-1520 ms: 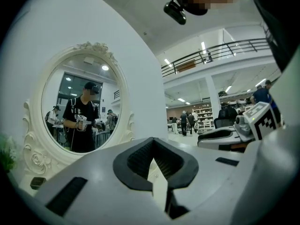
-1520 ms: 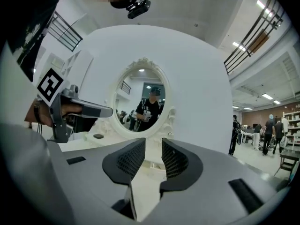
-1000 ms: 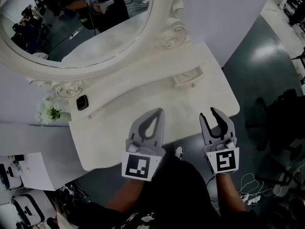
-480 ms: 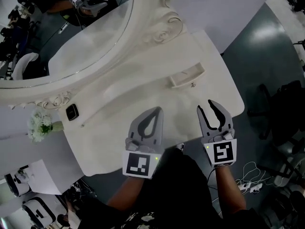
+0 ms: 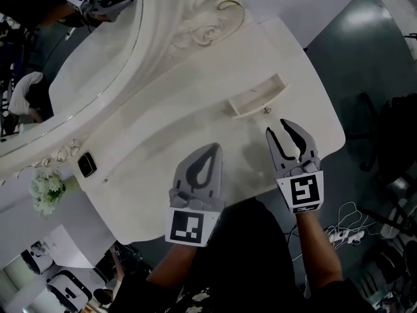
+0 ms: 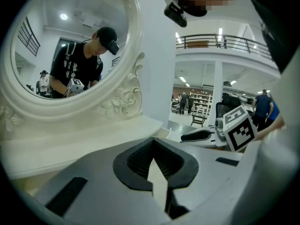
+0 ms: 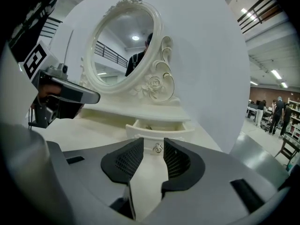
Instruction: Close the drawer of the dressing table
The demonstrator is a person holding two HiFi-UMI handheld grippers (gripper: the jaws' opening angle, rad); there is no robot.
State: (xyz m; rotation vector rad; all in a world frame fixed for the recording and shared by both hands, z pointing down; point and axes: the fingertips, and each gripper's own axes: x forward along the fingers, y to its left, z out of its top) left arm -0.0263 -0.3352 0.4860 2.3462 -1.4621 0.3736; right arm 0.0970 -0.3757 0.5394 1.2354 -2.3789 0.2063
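The white dressing table (image 5: 163, 129) has a small drawer (image 5: 257, 96) pulled out at its right, with a metal knob (image 5: 266, 110) on the front. My right gripper (image 5: 279, 128) hovers just in front of the drawer, open; its jaws are closing a little with nothing between them. In the right gripper view the drawer (image 7: 159, 128) and knob (image 7: 158, 148) show just beyond the right gripper (image 7: 153, 144). My left gripper (image 5: 216, 149) hangs over the tabletop left of the drawer, shut and empty. The left gripper (image 6: 153, 143) faces the mirror frame.
An oval mirror (image 5: 78, 51) in a carved white frame stands at the table's back. A small black object (image 5: 86, 164) lies at the table's left end, white flowers (image 5: 47, 191) beside it. Grey floor and loose cables (image 5: 345, 233) are at the right.
Both grippers have sunk and moved forward over the tabletop. The right one has drawn closer to the drawer's knob. The head view has swung, so the table sits more to the right.
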